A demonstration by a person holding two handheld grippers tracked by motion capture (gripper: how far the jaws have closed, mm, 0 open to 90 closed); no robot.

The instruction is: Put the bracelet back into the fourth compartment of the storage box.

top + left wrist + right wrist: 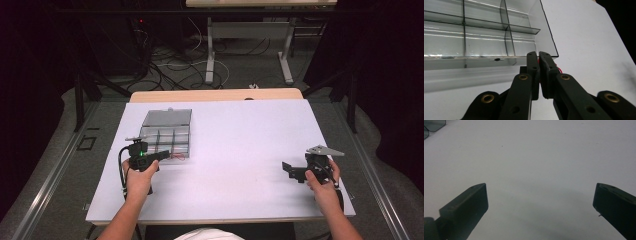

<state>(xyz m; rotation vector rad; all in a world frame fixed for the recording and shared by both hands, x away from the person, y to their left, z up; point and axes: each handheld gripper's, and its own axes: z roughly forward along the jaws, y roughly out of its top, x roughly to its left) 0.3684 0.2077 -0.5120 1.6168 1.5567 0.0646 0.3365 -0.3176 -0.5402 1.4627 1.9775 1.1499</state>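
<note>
The desk, under a pale sheet, carries a clear plastic compartment box with its lid standing open at the far side. The box sits just beyond the left gripper's fingers, its near right corner right at their tips, and well off to the left of the right gripper's fingers.

The person's left forearm comes up from the near edge, and the left hand wraps the gripper body from below, pointing it to the right along the box's front wall. In the left gripper view its fingers are pressed together, with a thin red wire showing at and just behind the tips by the box corner; whether the wire is truly pinched cannot be told.

The right hand holds the right gripper low over bare desk, pointed left toward the middle. Its fingers are spread wide, with nothing between them.
</note>
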